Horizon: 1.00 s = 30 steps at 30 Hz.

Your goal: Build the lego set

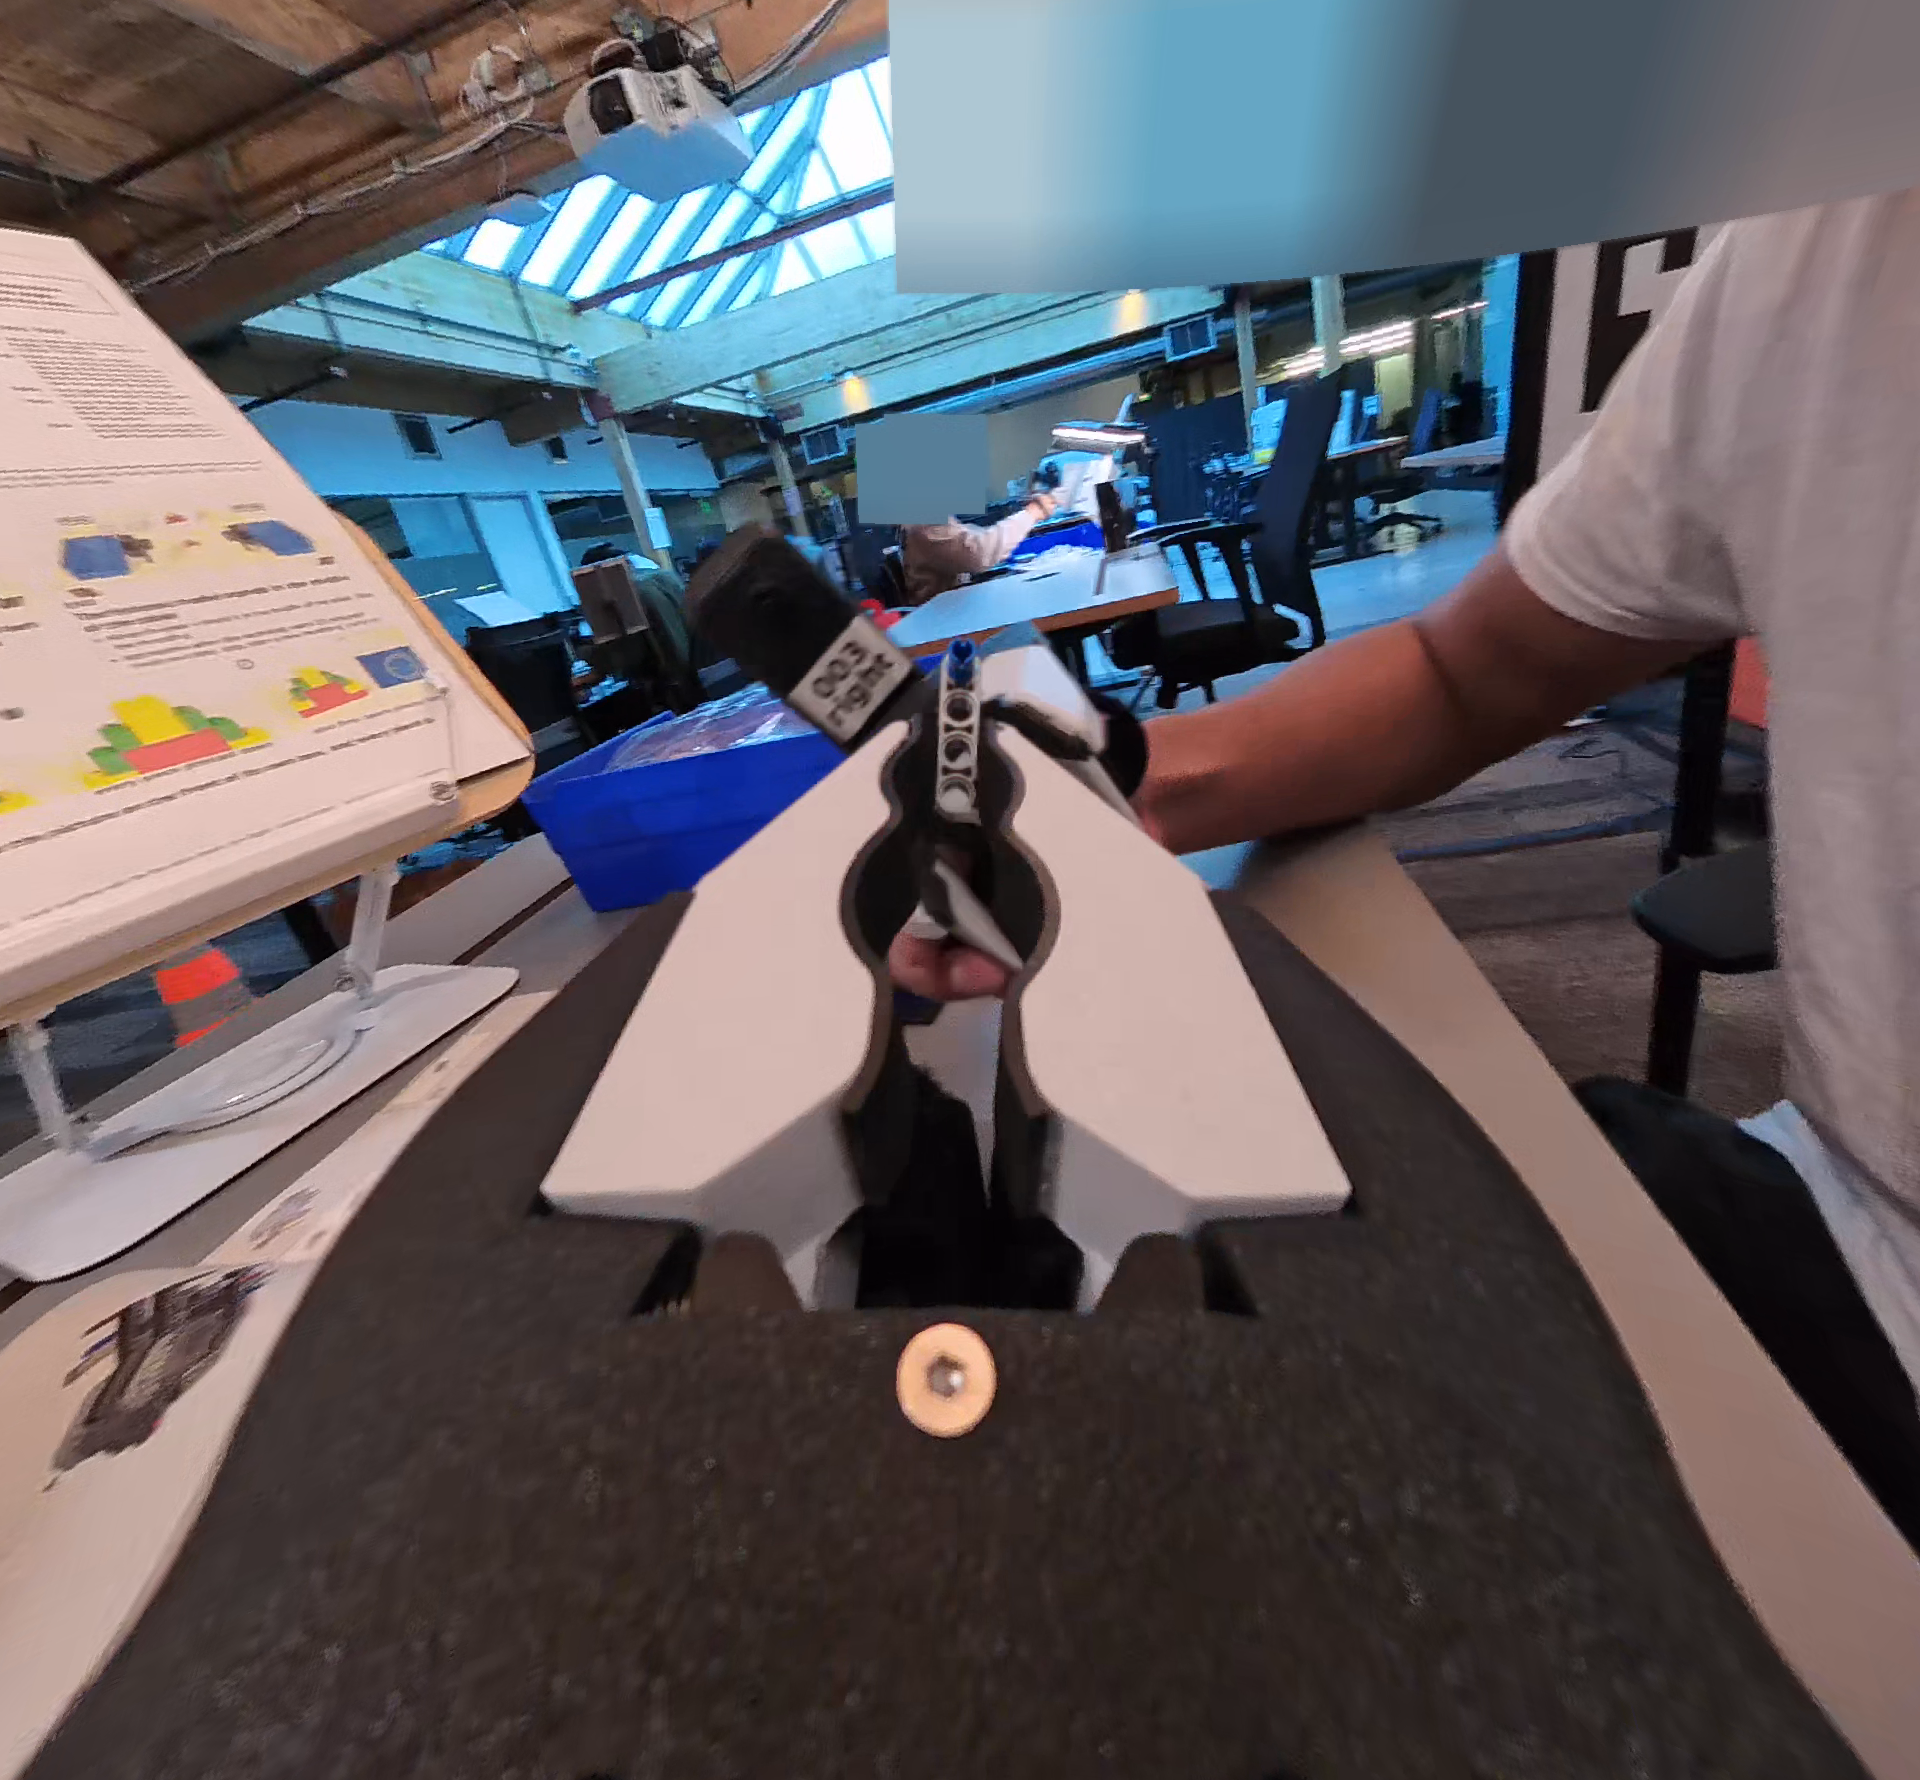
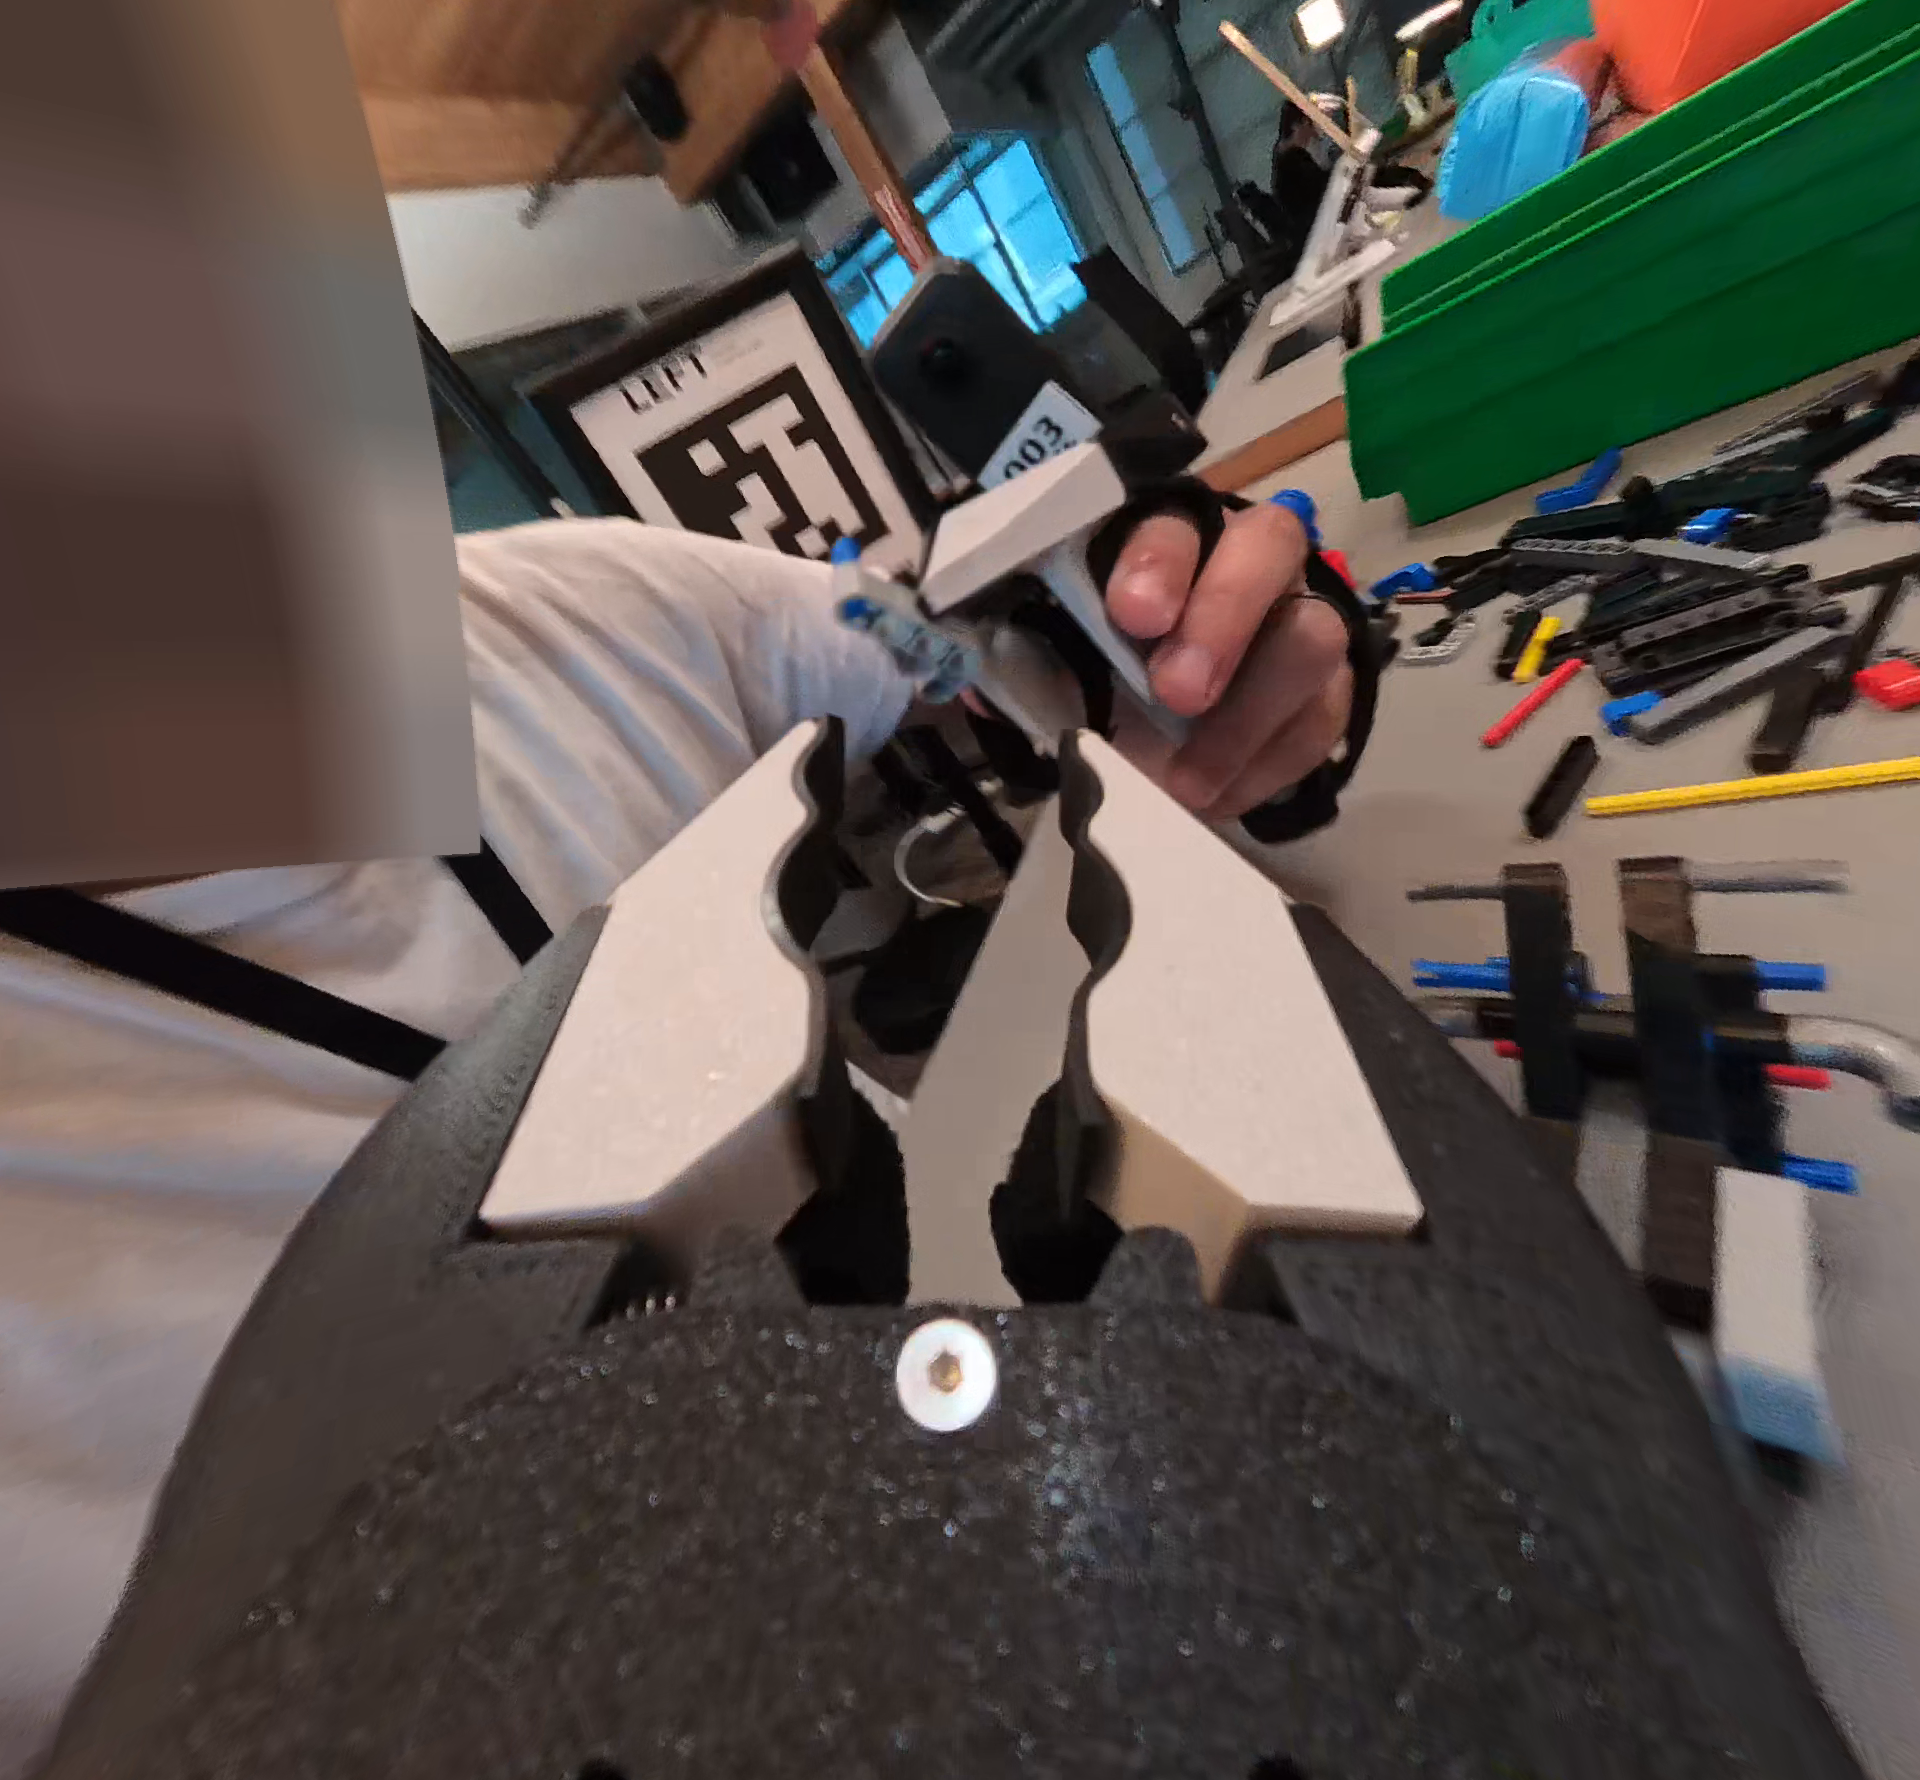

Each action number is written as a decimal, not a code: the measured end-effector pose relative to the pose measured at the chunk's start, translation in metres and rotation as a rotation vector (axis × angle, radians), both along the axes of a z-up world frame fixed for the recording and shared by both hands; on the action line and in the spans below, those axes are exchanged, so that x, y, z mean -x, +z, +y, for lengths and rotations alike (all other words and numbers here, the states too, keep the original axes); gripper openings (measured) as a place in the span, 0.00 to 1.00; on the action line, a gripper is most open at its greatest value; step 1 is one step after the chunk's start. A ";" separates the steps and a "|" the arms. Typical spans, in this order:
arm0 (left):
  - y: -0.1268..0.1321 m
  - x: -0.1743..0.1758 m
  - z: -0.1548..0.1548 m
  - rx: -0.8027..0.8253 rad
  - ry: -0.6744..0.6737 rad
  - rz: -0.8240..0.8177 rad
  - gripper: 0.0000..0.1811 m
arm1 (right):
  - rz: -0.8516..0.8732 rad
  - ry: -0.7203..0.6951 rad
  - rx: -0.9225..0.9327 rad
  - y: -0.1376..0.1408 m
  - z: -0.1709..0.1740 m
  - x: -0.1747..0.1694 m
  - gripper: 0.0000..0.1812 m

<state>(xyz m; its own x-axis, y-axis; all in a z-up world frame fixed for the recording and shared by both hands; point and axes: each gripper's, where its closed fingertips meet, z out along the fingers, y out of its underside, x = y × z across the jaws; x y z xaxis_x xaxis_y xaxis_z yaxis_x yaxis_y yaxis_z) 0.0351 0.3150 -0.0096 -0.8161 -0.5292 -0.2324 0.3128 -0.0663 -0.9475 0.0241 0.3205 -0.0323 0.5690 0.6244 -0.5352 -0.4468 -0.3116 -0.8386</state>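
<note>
My left gripper (image 1: 956,743) is shut on a short light-grey beam (image 1: 957,722) with round holes and a blue pin (image 1: 960,658) at its far end. In the right wrist view the left gripper (image 2: 899,603) is held up in a hand, with the beam (image 2: 909,634) and its blue pins sticking out to the left. My right gripper (image 2: 951,748) is open and empty, with its tips just below the left gripper. It shows close behind the beam in the left wrist view (image 1: 1049,707). A partly built black assembly (image 2: 1662,1034) with blue and red pins lies on the table to the right.
Several loose black, grey, blue, red and yellow parts (image 2: 1683,608) lie spread on the table. Green bins (image 2: 1621,276) stand behind them. An instruction sheet on a stand (image 1: 208,587), a blue bin (image 1: 675,816) and a booklet (image 1: 156,1367) are on the left. A person's arm (image 1: 1403,722) is on the right. My two grippers' fingertips are within a few centimetres of each other.
</note>
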 end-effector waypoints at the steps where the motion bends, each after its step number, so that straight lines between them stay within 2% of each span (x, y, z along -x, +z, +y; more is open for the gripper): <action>1: 0.000 0.004 -0.004 0.003 -0.023 0.005 0.03 | 0.051 0.022 -0.008 0.003 0.001 0.003 0.22; 4: 0.002 0.011 -0.011 0.077 -0.082 0.060 0.03 | 0.152 0.081 -0.053 0.015 -0.003 0.010 0.19; 6: 0.002 0.011 -0.011 0.093 -0.092 0.068 0.03 | 0.153 0.103 -0.065 0.016 -0.006 0.014 0.13; 9: 0.003 0.014 -0.011 0.103 -0.126 0.070 0.03 | 0.129 0.068 -0.084 0.018 -0.005 0.013 0.10; 12: 0.003 0.016 -0.012 0.122 -0.164 0.078 0.03 | 0.118 0.076 -0.082 0.018 -0.006 0.014 0.10; 17: -0.005 0.011 -0.010 0.077 -0.129 0.068 0.03 | 0.105 0.048 -0.033 0.009 -0.004 0.008 0.09; 21: -0.021 0.002 -0.005 -0.065 -0.054 0.039 0.03 | 0.019 -0.016 0.041 -0.005 0.000 -0.003 0.11; 25: -0.033 -0.002 -0.002 -0.179 0.016 -0.036 0.03 | 0.038 -0.012 0.060 -0.003 -0.002 -0.005 0.16; 27: -0.033 -0.002 -0.002 -0.201 0.035 -0.058 0.03 | 0.024 -0.045 0.065 -0.006 0.000 -0.011 0.16; 28: -0.031 -0.001 -0.002 -0.200 0.041 -0.068 0.03 | 0.031 -0.051 0.072 -0.008 0.001 -0.014 0.19; 30: -0.021 0.006 -0.004 -0.142 0.015 -0.089 0.03 | 0.103 0.006 0.090 -0.006 -0.001 -0.010 0.22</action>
